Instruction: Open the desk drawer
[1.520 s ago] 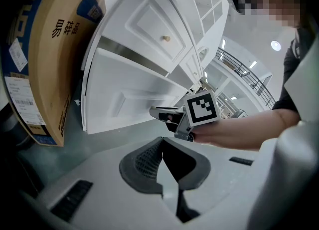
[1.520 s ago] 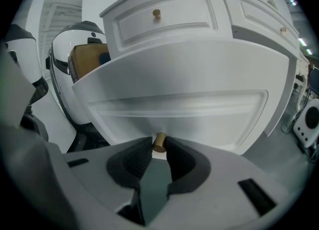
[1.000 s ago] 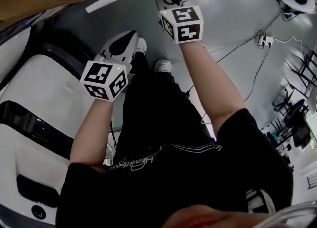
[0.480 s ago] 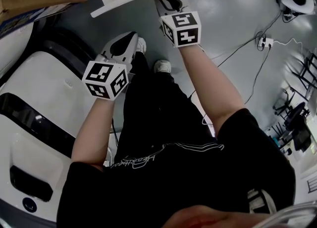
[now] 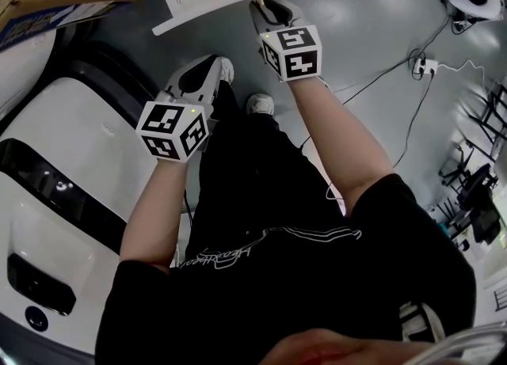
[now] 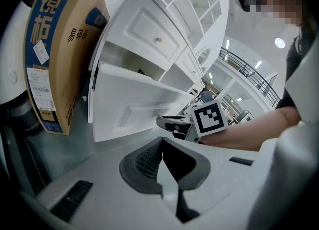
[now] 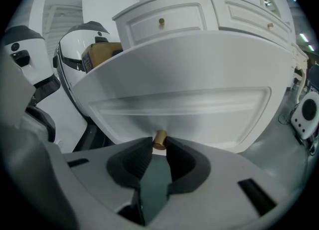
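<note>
A white table (image 7: 199,4) topped with open shelves stands beside a tall cardboard box (image 6: 60,49), and one drawer (image 7: 184,94) juts well out of its front above the grey floor (image 5: 380,15). The right hand-held gripper (image 7: 158,150) is clamped on the drawer's small brass knob (image 7: 159,139). The left hand-held gripper (image 6: 162,146) hangs nearby, jaws together with nothing between them.

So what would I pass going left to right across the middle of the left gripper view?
A cardboard box → the open white drawer → the right gripper shut on its knob → the person's forearm.
</note>
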Motion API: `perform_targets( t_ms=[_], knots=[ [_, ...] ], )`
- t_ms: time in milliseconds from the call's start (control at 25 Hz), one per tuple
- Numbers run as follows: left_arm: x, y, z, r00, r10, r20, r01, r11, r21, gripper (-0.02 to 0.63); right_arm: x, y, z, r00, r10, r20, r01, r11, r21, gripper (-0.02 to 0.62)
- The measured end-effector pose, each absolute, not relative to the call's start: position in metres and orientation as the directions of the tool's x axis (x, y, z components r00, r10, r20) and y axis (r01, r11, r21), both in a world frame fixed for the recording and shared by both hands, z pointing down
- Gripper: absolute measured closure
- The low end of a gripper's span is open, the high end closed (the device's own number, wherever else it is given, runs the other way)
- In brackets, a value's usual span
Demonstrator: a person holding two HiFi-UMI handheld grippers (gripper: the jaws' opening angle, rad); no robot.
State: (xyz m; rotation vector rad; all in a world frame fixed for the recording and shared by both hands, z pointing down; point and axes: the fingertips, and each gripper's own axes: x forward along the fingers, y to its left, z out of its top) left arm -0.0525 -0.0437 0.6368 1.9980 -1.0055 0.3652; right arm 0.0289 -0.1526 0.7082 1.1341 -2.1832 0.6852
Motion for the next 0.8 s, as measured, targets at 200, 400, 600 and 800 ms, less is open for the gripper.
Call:
perform_targets(
  t_ms=[200,400,600,800],
  knots=[
    [-0.052,-0.033,0.632,0.632,-0.525,0.569,-0.767,-0.319,0.558,0.601,0.033,-0.141,0.709,-0.463,-0.539,0.703,-0.843,0.514,-0.161,0.508],
    [-0.055,-0.026,0.627,0.626,-0.533,0.569,-0.771,-0.316,0.553,0.601,0.035,-0.139,0.712,-0.465,-0.523,0.714,-0.850,0.489,-0.195,0.508],
    [-0.066,-0.024,0.619,0.597,-0.566,0.569,-0.791,-0.297,0.534,0.601,0.033,-0.144,0.706,-0.487,-0.499,0.716,-0.857,0.431,-0.283,0.474],
    [-0.076,-0.019,0.604,0.588,-0.579,0.564,-0.792,-0.271,0.548,0.601,0.033,-0.141,0.690,-0.544,-0.505,0.670,-0.831,0.435,-0.347,0.423]
  ],
)
